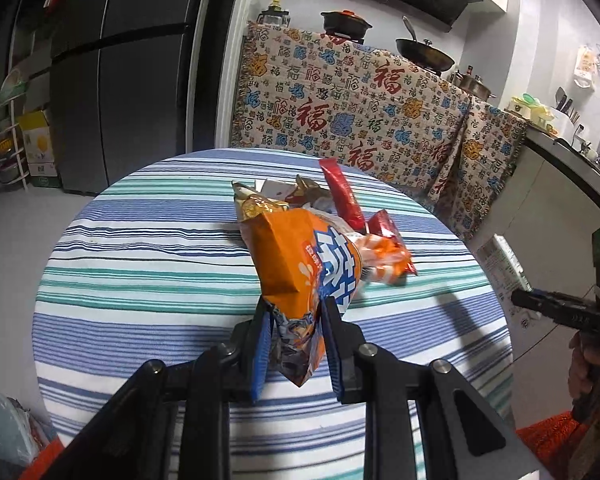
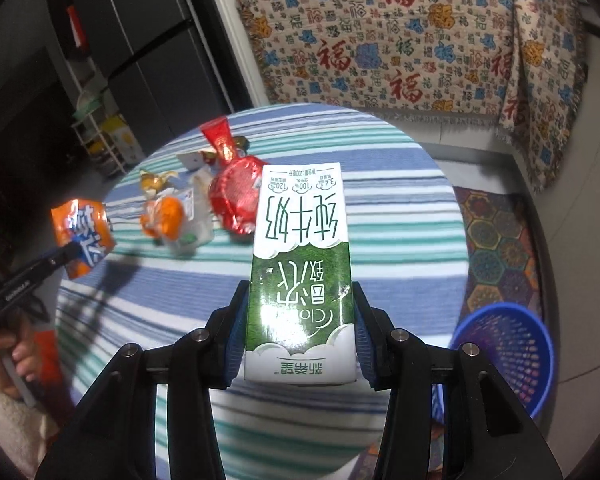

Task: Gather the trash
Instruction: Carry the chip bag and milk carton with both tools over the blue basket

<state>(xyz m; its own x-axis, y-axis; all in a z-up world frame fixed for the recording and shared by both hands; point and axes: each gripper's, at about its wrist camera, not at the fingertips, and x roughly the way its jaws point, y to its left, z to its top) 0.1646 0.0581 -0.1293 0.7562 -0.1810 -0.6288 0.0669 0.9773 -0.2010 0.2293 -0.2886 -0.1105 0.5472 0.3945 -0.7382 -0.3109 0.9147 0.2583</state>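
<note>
Right wrist view: fingers (image 2: 300, 336) clamp a green-and-white milk carton (image 2: 300, 264); left fingers (image 1: 296, 344) pinch an orange crisp packet (image 1: 300, 264); blue mesh bin (image 2: 504, 356), right of fingers, likely next.

A round worktop (image 1: 148, 264) wears a striped blue, green and white cloth. Behind the worktop hangs a patterned cloth (image 1: 352, 108) with red characters, and on the counter above that cloth sit a black pot (image 1: 346, 22) and a wok (image 1: 424, 54). Left of the worktop stands a dark refrigerator (image 1: 124, 72), with a white wire rack (image 1: 8, 140) beside it.
</note>
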